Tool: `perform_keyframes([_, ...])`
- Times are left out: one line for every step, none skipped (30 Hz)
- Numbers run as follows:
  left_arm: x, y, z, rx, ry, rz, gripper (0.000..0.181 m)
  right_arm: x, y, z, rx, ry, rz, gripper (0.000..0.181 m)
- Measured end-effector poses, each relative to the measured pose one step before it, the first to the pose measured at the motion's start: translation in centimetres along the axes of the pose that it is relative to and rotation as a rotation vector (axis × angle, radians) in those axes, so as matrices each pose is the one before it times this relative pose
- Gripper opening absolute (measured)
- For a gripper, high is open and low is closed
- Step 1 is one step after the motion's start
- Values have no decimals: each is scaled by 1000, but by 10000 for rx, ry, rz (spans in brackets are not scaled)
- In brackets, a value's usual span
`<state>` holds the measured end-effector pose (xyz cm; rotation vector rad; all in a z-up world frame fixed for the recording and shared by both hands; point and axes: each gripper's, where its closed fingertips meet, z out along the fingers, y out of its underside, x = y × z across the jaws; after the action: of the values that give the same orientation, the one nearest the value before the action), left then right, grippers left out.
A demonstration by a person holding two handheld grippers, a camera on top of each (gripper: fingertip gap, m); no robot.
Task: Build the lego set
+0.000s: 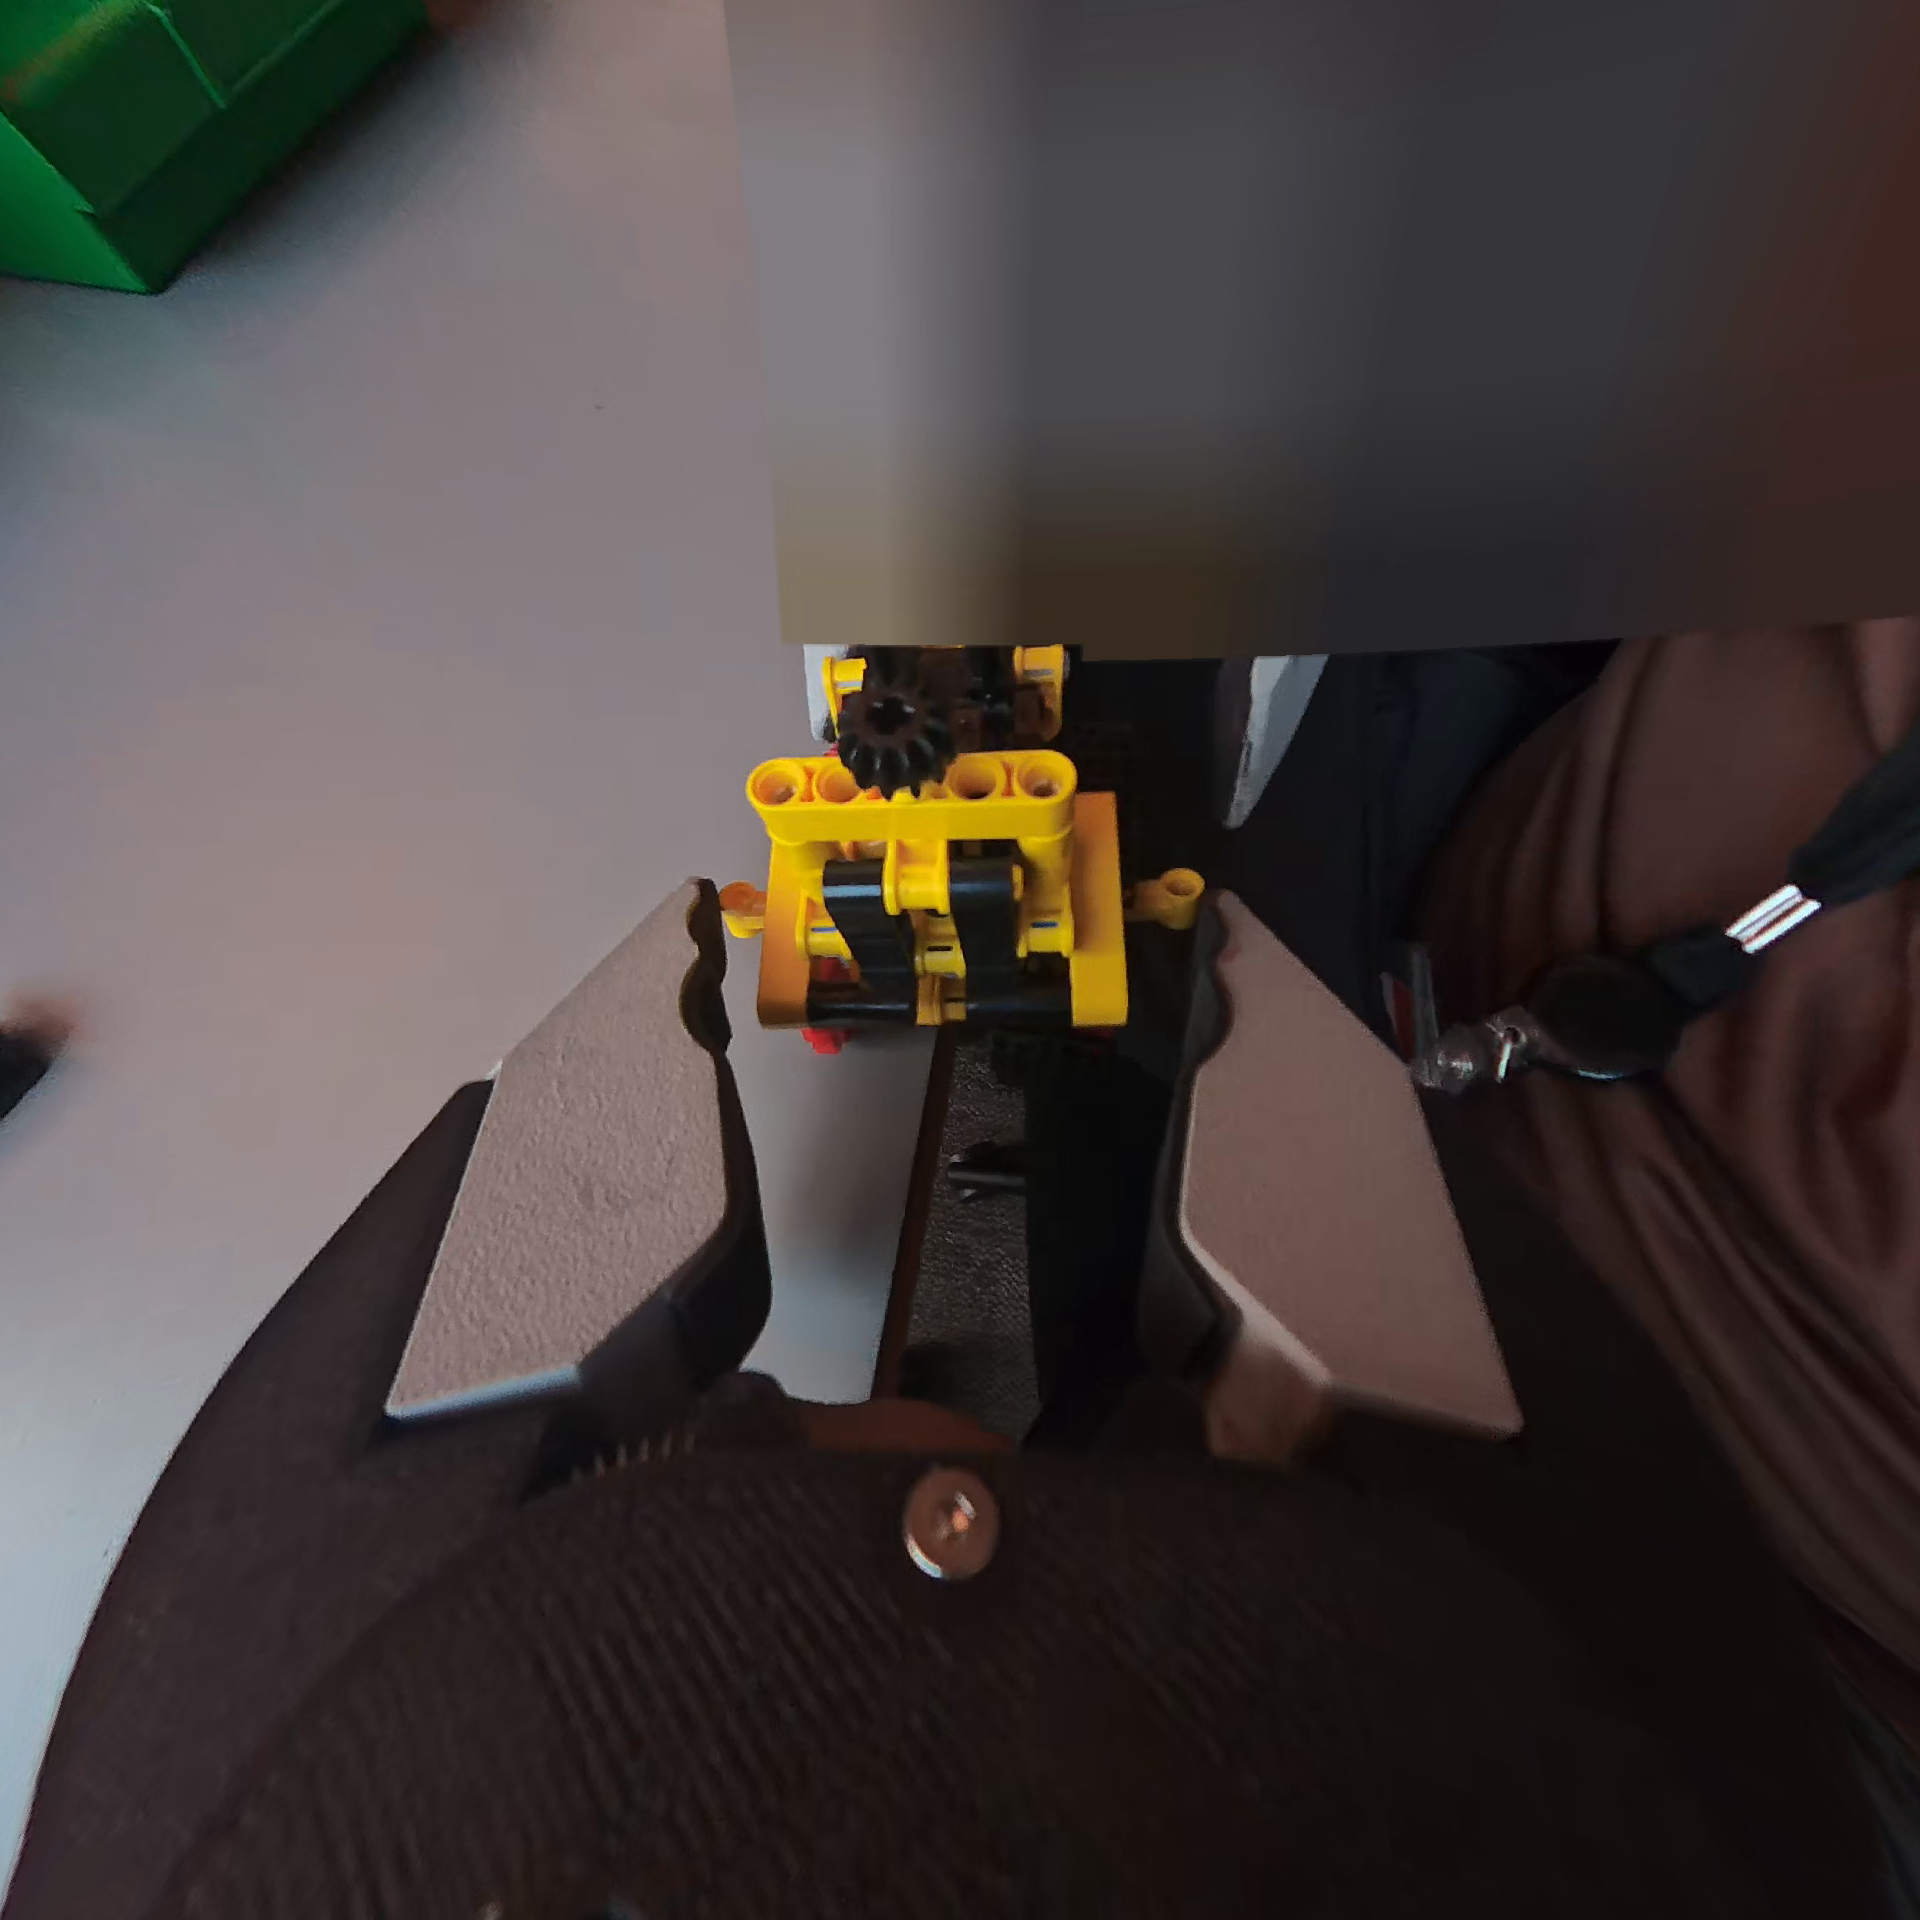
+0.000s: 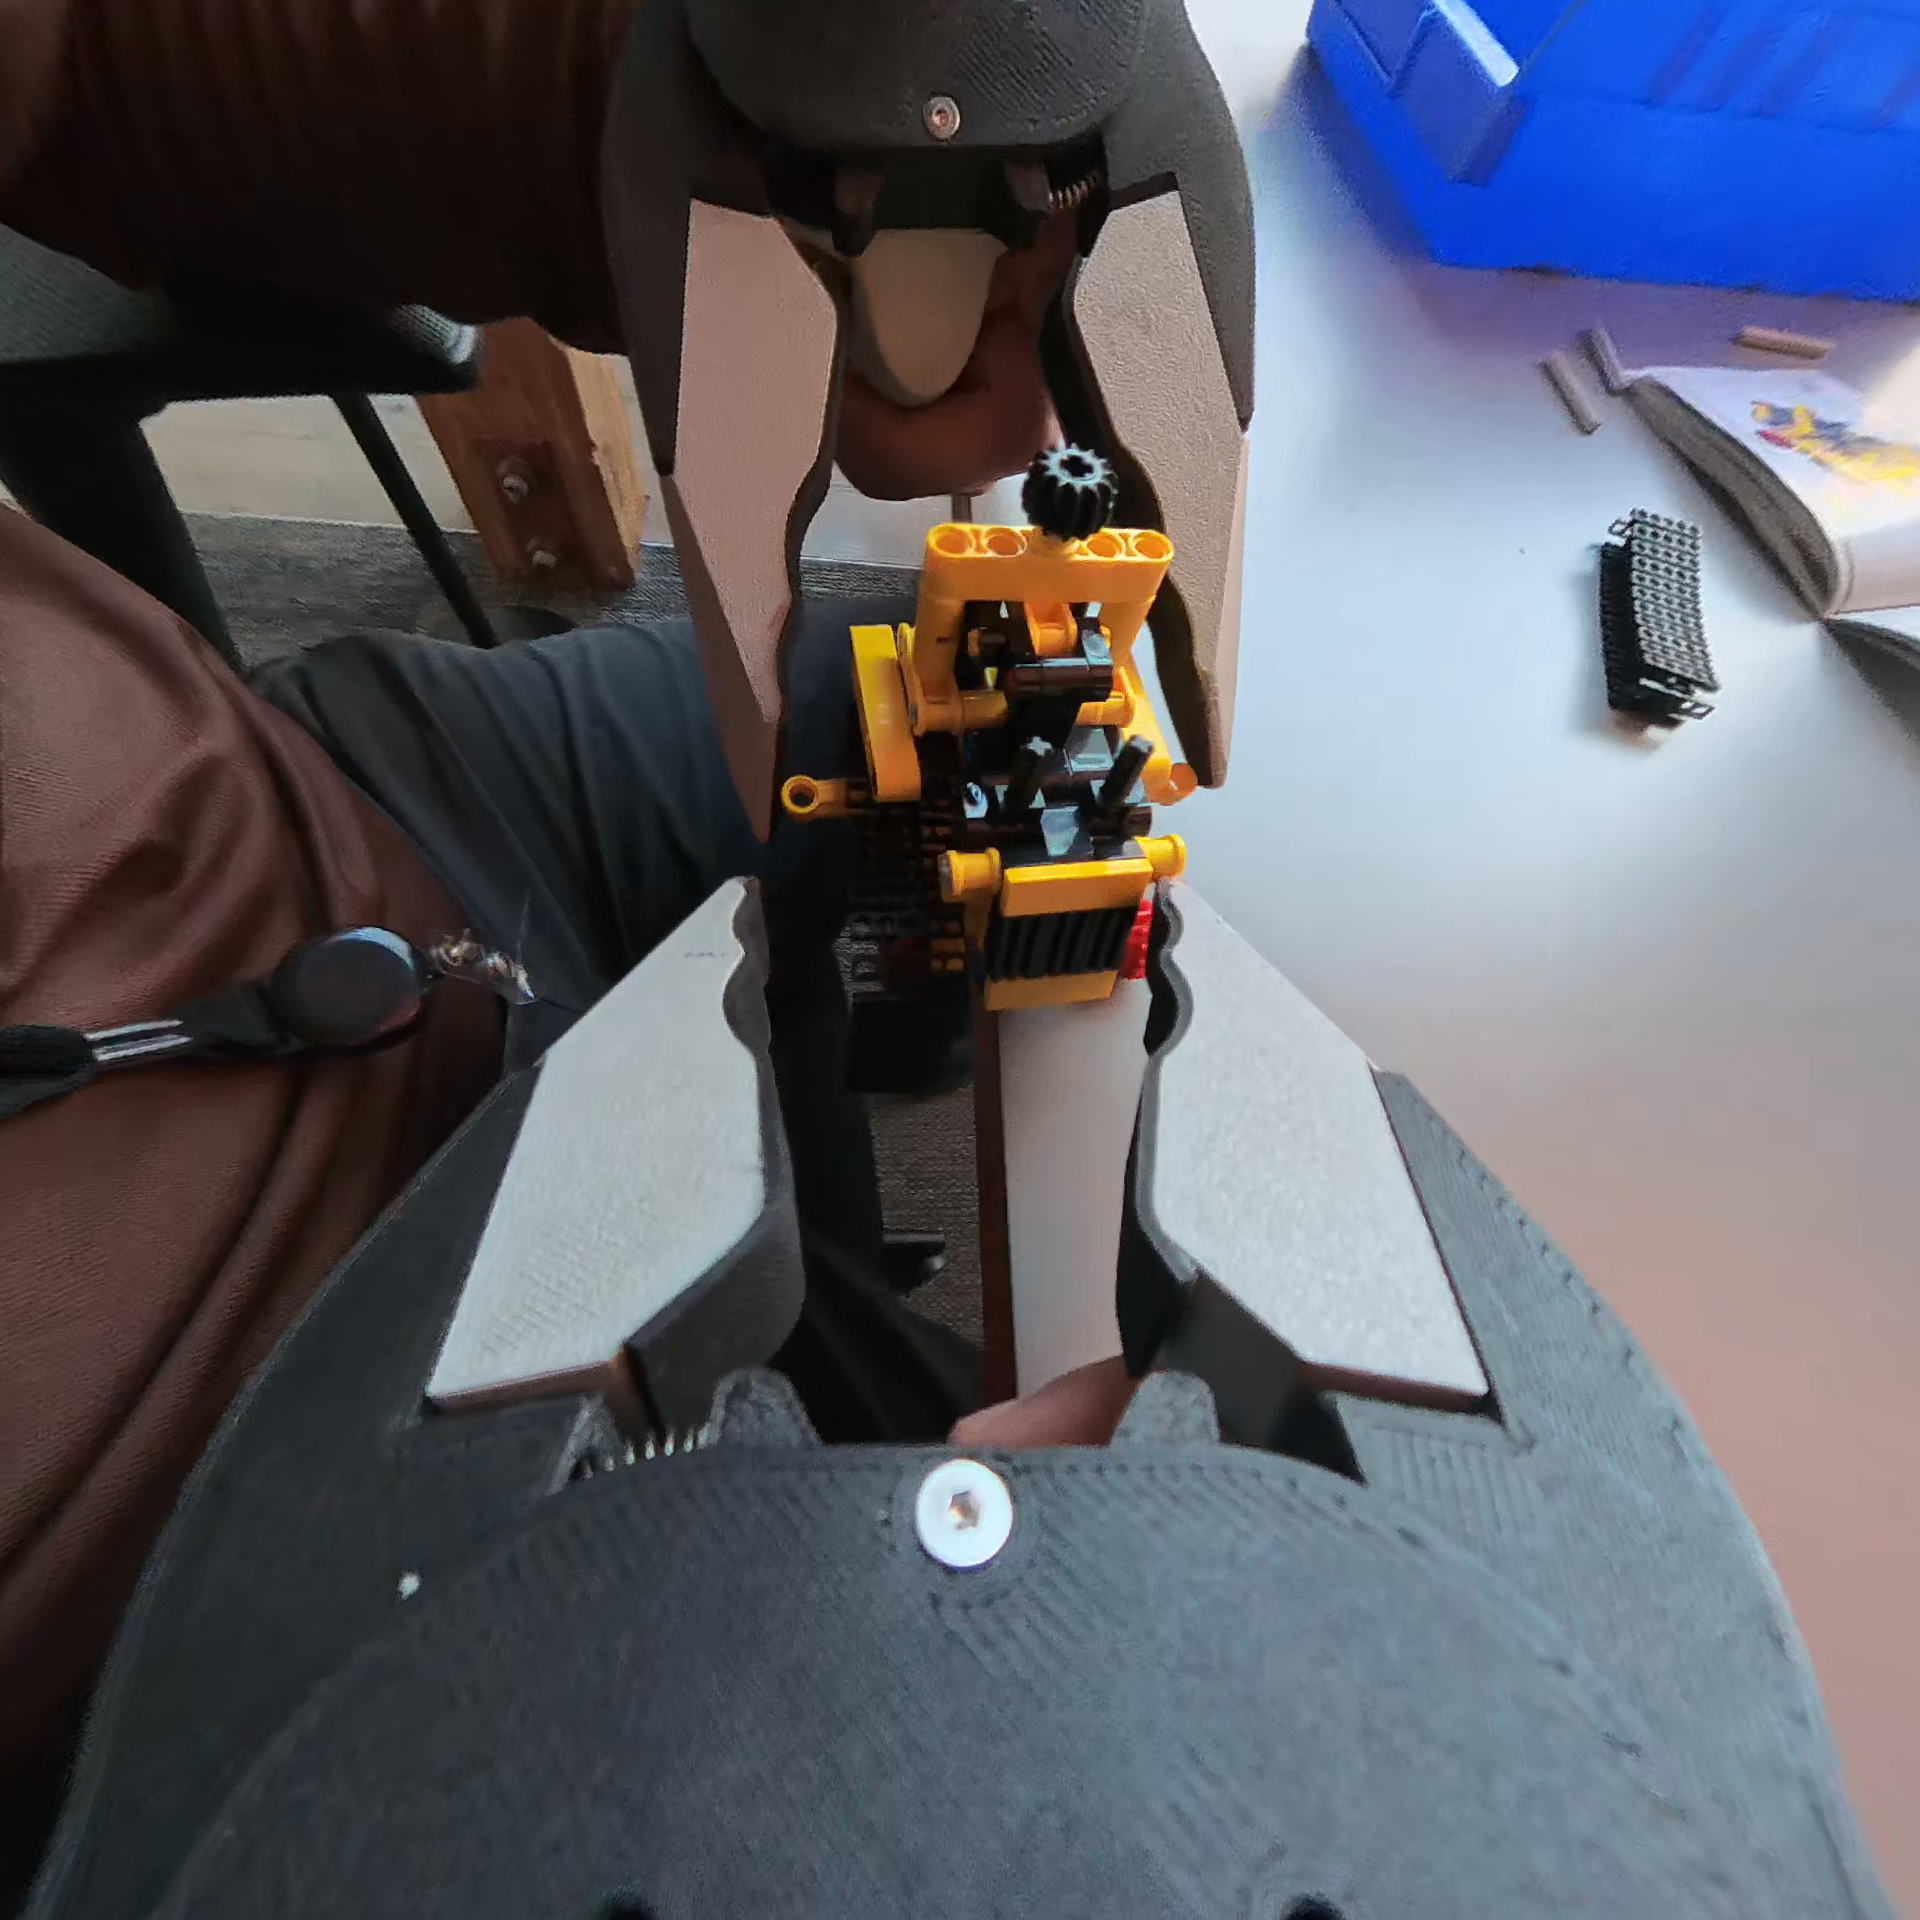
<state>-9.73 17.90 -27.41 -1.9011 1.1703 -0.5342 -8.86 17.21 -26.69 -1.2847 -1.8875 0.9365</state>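
Lego model (image 2: 1023,769): we see it at the table (image 2: 1455,935) edge, long axis running between both grippers.
Left gripper (image 1: 961,914): jaws open, flanking its rear, gripping nothing.
Right gripper (image 2: 961,935): jaws open, one finger touching the grille end.

The yellow-and-black lego model (image 2: 1023,769) sat at the table edge (image 2: 992,1195) between the open right gripper (image 2: 961,925) and the open left gripper (image 2: 992,764), with a black track piece (image 2: 1657,618) lying well apart.

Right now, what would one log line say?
yellow model at table edge | left tongs open astride | right tongs open | black tracks unused
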Motion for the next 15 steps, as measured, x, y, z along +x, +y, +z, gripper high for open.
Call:
perform_keyframes([-94, -18, -5, 5, -27, -67, 88, 73, -80, -51, -12, -152, 162, 71])
perform_keyframes([-79, -14, -6, 15, -17, -82, 88, 114, -74, -59, -32, -98, 81, 71])
perform_keyframes([-64, -22, -26, 12, 0, -79, 88, 179, -78, -63, -55, -25, -47, 70])
perform_keyframes([-89, -17, -19, 3, 6, -100, 88, 434, -53, -63, -72, 175, -247, 69])
perform_keyframes([-50, 24, 9, -26, 39, -122, 87, 758, -17, -63, -66, 410, -422, 69])
perform_keyframes([-49, -36, -17, 4, 36, -91, 87, 507, 87, 45, -97, 243, -418, 71])
perform_keyframes([-120, -26, 3, -11, -20, -89, 87, 111, 117, 159, -98, -56, -212, 69])
perform_keyframes([-105, -21, 12, 2, -15, -96, 88, 8, 122, 244, -89, -159, 15, 69])
perform_keyframes([-64, -5, -12, 1, -20, -39, 88, -67, 33, 264, -47, -194, 105, 69])
perform_keyframes([-21, 17, -4, 12, -25, 22, 87, -49, -40, 207, -35, -151, 64, 69])
perform_keyframes([-27, 38, -21, 1, -70, 48, 87, 3, -128, 155, 22, -78, 9, 68])
perform_keyframes([-59, 44, -6, -7, -105, 59, 87, -74, -89, 148, -1, -121, -28, 66])
perform_keyframes([-55, 47, -15, -5, -97, 41, 87, -183, -4, 164, -53, -182, -59, 63])
perform_keyframes([-10, 41, -24, -5, -61, 30, 87, -67, 3, 186, -50, -112, -79, 64])
perform_keyframes([-10, 43, -23, 5, -62, 33, 87, -48, -7, 148, -39, -104, -89, 64])
